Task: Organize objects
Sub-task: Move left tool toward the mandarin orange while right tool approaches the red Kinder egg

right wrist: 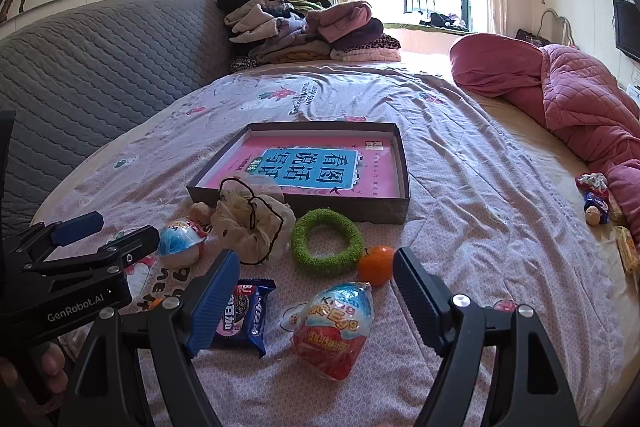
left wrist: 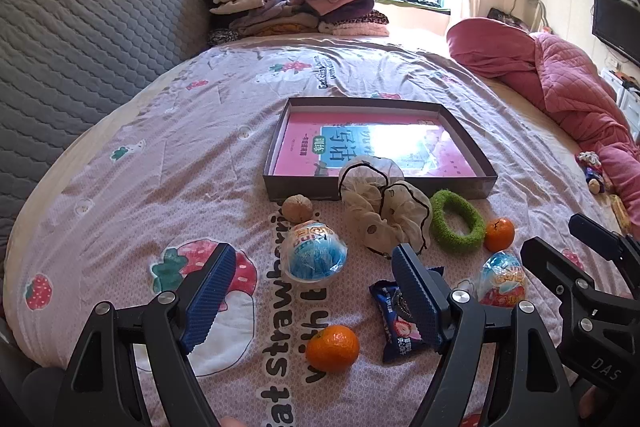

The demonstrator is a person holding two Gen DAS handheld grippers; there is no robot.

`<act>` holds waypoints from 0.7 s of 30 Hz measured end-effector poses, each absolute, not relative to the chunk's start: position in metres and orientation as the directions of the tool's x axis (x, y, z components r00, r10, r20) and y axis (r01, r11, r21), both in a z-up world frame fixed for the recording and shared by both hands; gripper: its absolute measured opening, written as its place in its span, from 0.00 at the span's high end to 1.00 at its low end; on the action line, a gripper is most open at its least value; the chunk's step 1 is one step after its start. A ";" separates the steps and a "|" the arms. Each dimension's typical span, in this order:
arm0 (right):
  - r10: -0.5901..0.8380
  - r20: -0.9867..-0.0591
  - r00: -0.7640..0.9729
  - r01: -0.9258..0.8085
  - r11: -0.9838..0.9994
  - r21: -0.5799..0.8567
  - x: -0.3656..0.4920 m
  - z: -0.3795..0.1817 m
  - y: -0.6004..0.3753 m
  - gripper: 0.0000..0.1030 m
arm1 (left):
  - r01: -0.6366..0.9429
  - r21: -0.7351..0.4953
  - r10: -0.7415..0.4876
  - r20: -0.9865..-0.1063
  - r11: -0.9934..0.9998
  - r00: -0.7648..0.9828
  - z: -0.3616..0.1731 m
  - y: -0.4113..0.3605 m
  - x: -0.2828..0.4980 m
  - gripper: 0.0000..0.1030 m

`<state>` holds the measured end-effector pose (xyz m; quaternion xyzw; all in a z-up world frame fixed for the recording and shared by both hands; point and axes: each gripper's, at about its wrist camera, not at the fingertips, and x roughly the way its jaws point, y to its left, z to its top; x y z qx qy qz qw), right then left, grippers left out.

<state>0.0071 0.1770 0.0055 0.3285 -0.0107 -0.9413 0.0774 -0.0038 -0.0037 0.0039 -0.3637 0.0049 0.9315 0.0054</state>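
Hovering left gripper [left wrist: 312,291] jaws apart, right gripper [right wrist: 316,291] alike

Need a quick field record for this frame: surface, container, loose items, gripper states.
surface: bedspread with strawberry print
container: shallow grey box, pink book inside
loose items: two tangerines, two wrapped toy eggs, blue cookie packet, green ring scrunchie, cream scrunchie, walnut
left gripper: open, holding nothing
right gripper: open, above one wrapped egg
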 end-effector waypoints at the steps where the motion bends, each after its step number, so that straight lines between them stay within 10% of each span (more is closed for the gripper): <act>1: -0.150 -0.617 -0.773 0.135 -0.988 0.070 0.007 0.006 0.177 0.24 | -0.015 0.006 0.006 -0.679 -1.000 -0.734 0.004 -0.004 -0.004 0.21; 21: -0.140 -0.590 -0.795 0.133 -0.990 0.056 -0.008 0.025 0.179 0.24 | -0.007 -0.002 0.007 -0.671 -1.000 -0.742 0.016 -0.003 -0.019 0.21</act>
